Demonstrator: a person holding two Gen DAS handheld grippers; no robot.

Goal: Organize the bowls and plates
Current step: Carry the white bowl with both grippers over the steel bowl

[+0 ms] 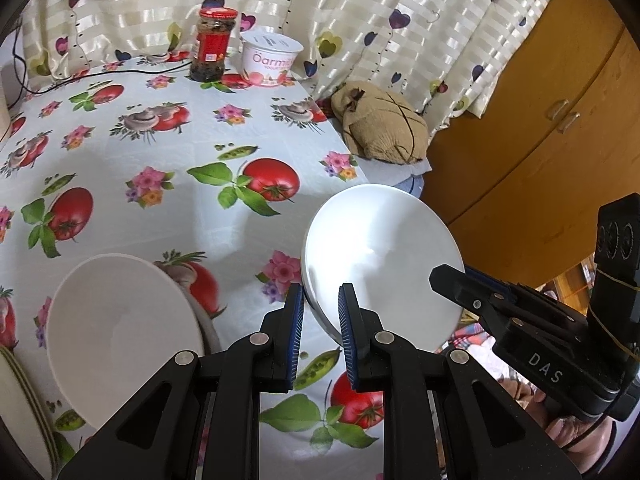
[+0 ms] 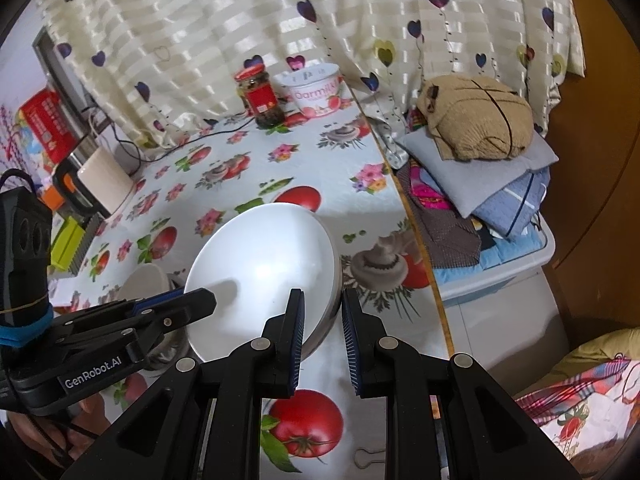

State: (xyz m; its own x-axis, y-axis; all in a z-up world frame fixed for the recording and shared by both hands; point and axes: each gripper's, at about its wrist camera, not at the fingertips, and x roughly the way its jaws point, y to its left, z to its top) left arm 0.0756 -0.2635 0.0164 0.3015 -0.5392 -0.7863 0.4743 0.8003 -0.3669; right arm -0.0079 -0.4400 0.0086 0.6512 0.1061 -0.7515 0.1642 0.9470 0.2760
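Both the left gripper (image 1: 319,322) and right gripper (image 2: 322,322) pinch the white bowl's (image 1: 380,264) rim, apparently lifted above the table (image 1: 168,200), with another bowl (image 1: 120,328) waiting and stacking unfinished.

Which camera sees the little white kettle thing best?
The right wrist view. There the white kettle stands whole at the table's far left, its dark handle showing. The left wrist view catches at most a pale sliver at its left edge, too cut off to tell.

Jar (image 1: 213,44), yogurt tub (image 1: 271,58), perhaps a kettle (image 2: 105,184).
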